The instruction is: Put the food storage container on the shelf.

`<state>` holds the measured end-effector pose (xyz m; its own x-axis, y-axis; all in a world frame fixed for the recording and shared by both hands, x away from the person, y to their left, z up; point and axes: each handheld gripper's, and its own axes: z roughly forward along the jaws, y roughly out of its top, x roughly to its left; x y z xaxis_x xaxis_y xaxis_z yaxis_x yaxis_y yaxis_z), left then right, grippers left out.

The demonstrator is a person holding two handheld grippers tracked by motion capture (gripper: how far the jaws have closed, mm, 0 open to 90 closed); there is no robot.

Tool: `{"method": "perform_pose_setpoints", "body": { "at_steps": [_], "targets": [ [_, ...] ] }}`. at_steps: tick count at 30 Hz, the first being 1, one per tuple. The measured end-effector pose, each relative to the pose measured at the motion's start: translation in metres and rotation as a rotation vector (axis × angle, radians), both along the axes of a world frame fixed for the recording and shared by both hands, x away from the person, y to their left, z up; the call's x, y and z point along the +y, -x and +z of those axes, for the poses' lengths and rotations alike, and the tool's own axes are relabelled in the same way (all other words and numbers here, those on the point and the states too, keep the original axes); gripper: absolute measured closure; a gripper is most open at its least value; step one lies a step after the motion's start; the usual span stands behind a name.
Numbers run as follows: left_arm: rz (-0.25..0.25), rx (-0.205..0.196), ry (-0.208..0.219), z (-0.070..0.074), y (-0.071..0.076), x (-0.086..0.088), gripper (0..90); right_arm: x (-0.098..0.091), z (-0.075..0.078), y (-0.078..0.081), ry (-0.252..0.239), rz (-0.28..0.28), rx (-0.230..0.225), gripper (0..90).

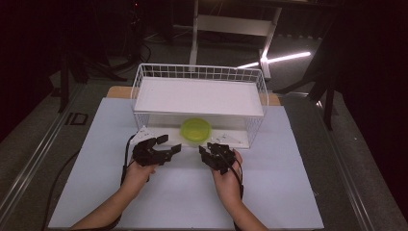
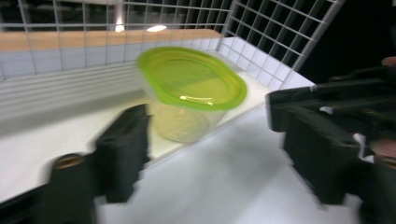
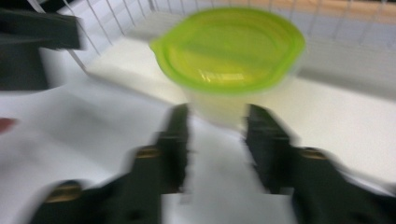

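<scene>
Left claw [image 1: 169, 144] spread, empty; right claw [image 1: 206, 150] parted, empty; green-lidded tub [image 1: 196, 129] just ahead.

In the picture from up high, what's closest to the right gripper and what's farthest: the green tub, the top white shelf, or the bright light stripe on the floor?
From the right gripper:
1. Green tub, just ahead and a little left, on the bottom shelf of the wire rack.
2. Top white shelf, above and behind the tub.
3. Bright light stripe, far back right on the floor.
</scene>
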<state>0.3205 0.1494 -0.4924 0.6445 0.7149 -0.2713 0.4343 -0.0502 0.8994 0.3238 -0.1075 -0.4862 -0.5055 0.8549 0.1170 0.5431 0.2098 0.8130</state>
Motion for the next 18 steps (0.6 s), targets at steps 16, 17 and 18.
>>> {"method": "perform_pose_setpoints", "body": {
  "at_steps": [16, 17, 18],
  "targets": [
    [0.058, -0.074, -0.086, -0.011, 0.048, 0.017, 1.7, 0.015, -0.016, -0.016, 0.011, -0.006, 0.085, 89.9],
    [0.052, -0.07, -0.082, -0.013, 0.049, 0.017, 1.7, 0.016, -0.017, -0.017, 0.009, -0.007, 0.087, 89.9],
    [0.047, -0.061, -0.084, -0.013, 0.05, 0.016, 1.7, 0.017, -0.018, -0.019, 0.012, -0.009, 0.089, 89.9]
  ]
}}
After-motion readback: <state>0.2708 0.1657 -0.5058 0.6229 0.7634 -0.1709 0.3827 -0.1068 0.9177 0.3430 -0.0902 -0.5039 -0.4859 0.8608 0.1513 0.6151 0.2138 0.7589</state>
